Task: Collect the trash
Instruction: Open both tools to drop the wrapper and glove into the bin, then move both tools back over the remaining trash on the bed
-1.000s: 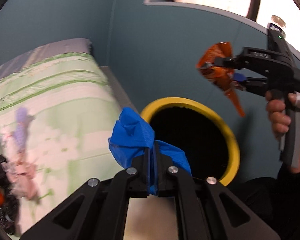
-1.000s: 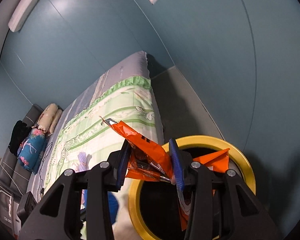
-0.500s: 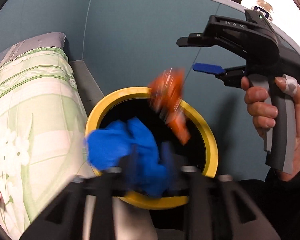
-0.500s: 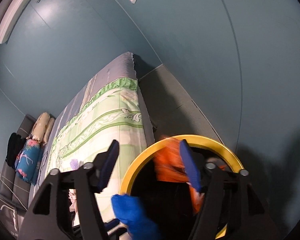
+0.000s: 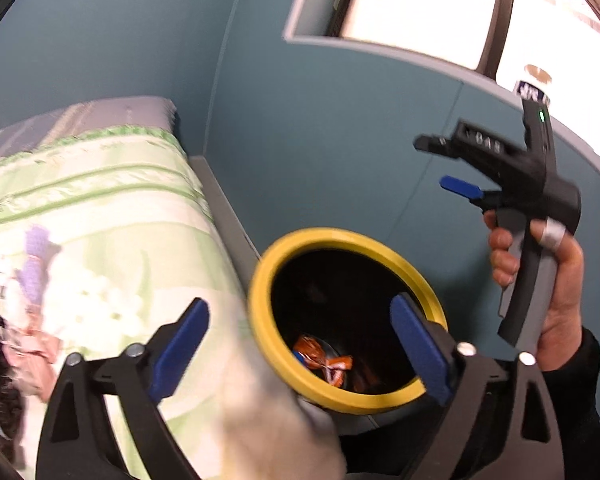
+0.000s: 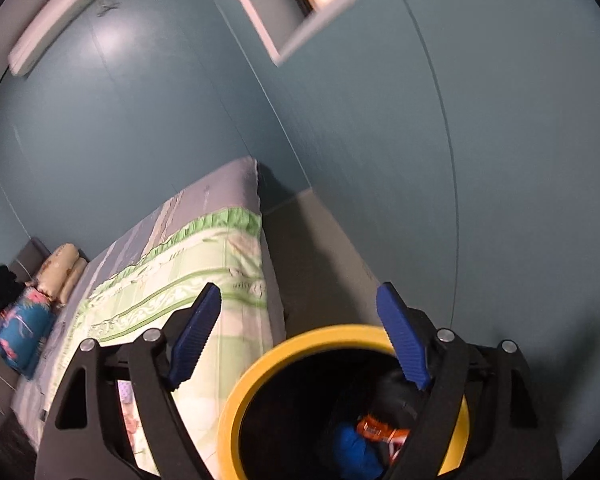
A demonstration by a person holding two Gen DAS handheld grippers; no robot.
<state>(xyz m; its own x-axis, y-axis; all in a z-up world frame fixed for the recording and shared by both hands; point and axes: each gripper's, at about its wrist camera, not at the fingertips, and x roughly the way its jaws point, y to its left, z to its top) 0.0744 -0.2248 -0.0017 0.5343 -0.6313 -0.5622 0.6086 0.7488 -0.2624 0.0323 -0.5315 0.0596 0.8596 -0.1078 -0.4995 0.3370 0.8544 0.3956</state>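
Observation:
A black bin with a yellow rim point(image 5: 300, 248) point(image 6: 320, 336) stands on the floor between the bed and the wall. An orange snack wrapper point(image 5: 320, 360) point(image 6: 380, 432) lies inside it, and a crumpled blue wrapper point(image 6: 356, 456) lies beside it at the bottom. My left gripper point(image 5: 300, 332) is open and empty, just above the bin's near rim. My right gripper point(image 6: 300, 316) is open and empty above the bin; it also shows in the left wrist view point(image 5: 436, 164), held up to the right of the bin.
A bed with a green floral cover point(image 5: 80, 208) point(image 6: 188, 264) lies left of the bin. Clothes and small items point(image 5: 8, 344) lie on it. Pillows point(image 6: 32, 304) sit at its far end. The teal wall point(image 5: 340, 120) with a window is close behind.
Both grippers have opened. The orange wrapper left the right gripper and the blue wrapper left the left gripper; both now lie in the bin.

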